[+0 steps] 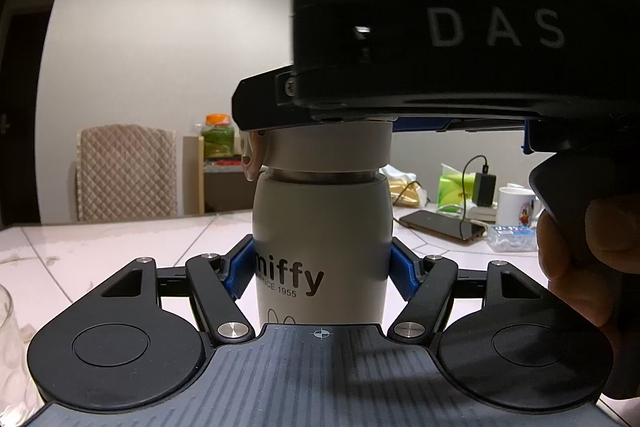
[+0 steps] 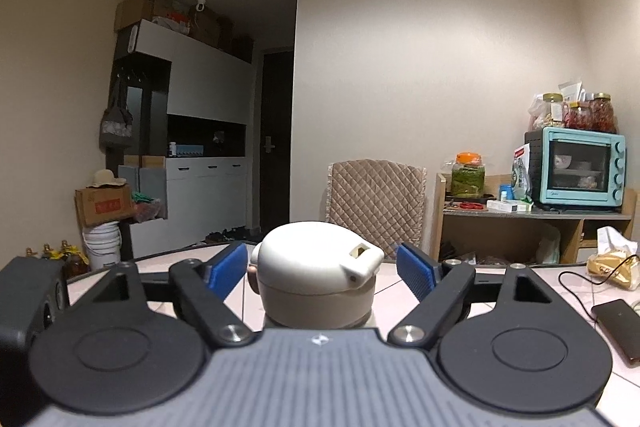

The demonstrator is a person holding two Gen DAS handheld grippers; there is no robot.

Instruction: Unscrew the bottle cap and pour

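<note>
A white "miffy" bottle [image 1: 320,235] stands upright on the pale tiled table [image 1: 120,247]. My left gripper [image 1: 322,271] is shut on its body, with a blue pad pressed on each side. The bottle's rounded white cap [image 2: 316,259], with a flip spout on its right, sits between the blue pads of my right gripper [image 2: 322,267]. A small gap shows on both sides of the cap, so the jaws stand open around it. In the left wrist view the right gripper's black body [image 1: 440,39] lies level across the cap [image 1: 328,147], held by a person's hand [image 1: 580,259].
A clear glass [image 1: 8,347] stands at the left edge of the table. A phone on a cable [image 1: 440,225], a white mug [image 1: 516,205] and a green packet [image 1: 456,187] lie at the right. A quilted chair [image 2: 376,195] and a shelf with a blue oven [image 2: 576,167] stand behind.
</note>
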